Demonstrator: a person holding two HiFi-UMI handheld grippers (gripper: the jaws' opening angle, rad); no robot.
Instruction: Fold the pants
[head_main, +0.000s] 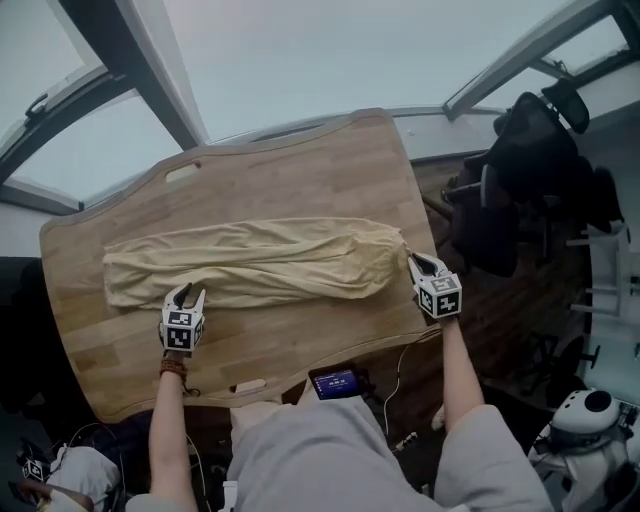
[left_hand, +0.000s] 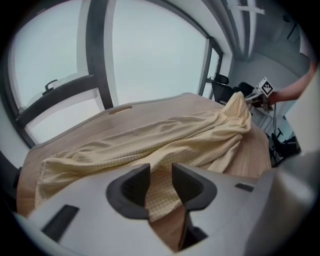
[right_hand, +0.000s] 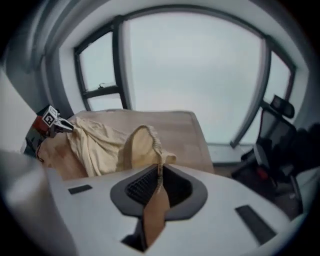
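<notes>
1. Pants (head_main: 250, 262): pale yellow, lying lengthwise across the middle of the wooden table (head_main: 300, 165) in a long rumpled strip. The elastic waist end is at your right and the leg ends at your left. The cloth is bunched and creased along its whole length.
2. Your left gripper (head_main: 185, 293) sits at the near edge of the pants, toward the leg end. In the left gripper view its jaws stand apart at the left gripper (left_hand: 161, 187). A flap of the yellow cloth (left_hand: 150, 140) lies in the gap between them, but the pads do not press on it. Bare table wood shows just under the flap.
3. Your right gripper (head_main: 415, 262) is at the waist end, near the table's right edge. In the right gripper view the jaws of the right gripper (right_hand: 157, 182) are pressed together on the gathered waistband. The waistband rises from the pinch as a loop of cloth (right_hand: 142, 145) lifted off the table.
4. Each gripper view catches the other gripper at the far end of the cloth, the two well apart.
5. Surroundings: a black office chair (head_main: 530, 160) stands beyond the table's right side. A small device with a lit screen (head_main: 337, 382) sits at the near table edge, just in front of you.
</notes>
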